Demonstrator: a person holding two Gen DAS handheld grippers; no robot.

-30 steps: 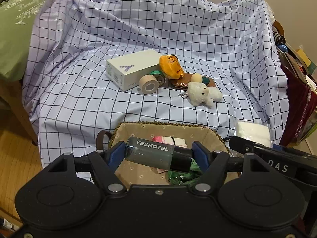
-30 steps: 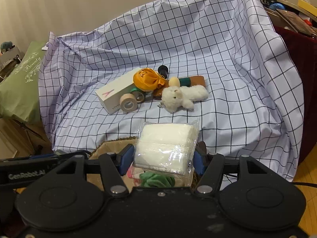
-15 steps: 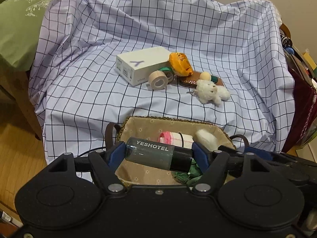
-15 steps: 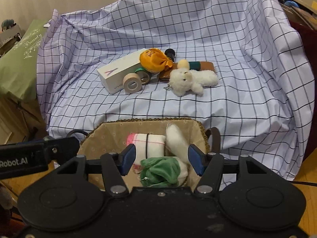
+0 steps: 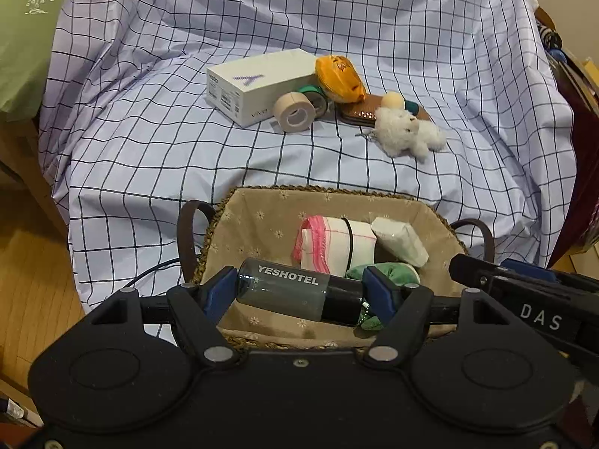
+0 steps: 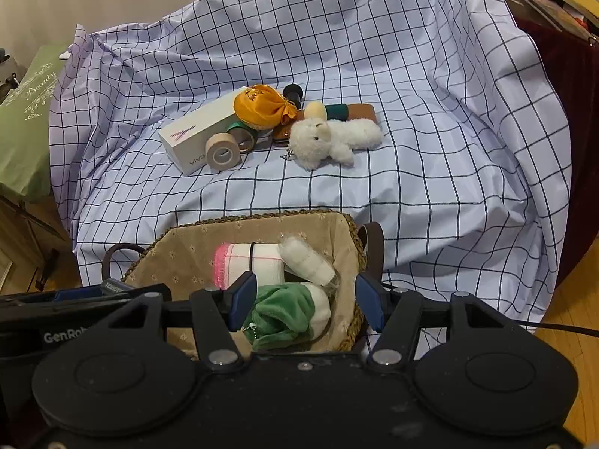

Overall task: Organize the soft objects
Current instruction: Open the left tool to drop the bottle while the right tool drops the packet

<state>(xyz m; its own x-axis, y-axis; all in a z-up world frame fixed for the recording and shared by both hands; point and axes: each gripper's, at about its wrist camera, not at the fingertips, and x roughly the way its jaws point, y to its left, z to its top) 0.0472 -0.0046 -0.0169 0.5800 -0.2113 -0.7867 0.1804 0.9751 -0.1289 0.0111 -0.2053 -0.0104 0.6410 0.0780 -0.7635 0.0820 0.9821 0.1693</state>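
A woven basket [image 5: 247, 224] [image 6: 179, 250] with a beige lining sits in front of the checked cloth. In it lie a rolled white-and-pink cloth [image 5: 337, 243] [image 6: 247, 262], a white packet [image 5: 400, 239] [image 6: 307, 260] and a green-and-white plush [image 6: 288, 314]. My left gripper [image 5: 299, 293] is shut on a grey YESHOTEL bottle [image 5: 284, 286], held over the basket's near side. My right gripper [image 6: 301, 301] is open and empty above the basket. A white plush lamb [image 5: 406, 133] [image 6: 329, 140] and an orange pouch [image 5: 338, 78] [image 6: 262, 106] lie on the cloth.
On the checked cloth [image 5: 149, 149] lie a white box [image 5: 258, 84], tape rolls [image 5: 292, 110] and a brown case [image 5: 361, 112]. A green cushion [image 5: 22, 30] is at the left. Cluttered shelves with a dark red cloth [image 6: 569, 60] stand at the right. Wooden floor shows below.
My right gripper opened and let the white packet go into the basket, where it now lies by the rolled cloth. Both grippers moved over the basket. The left still holds the bottle.
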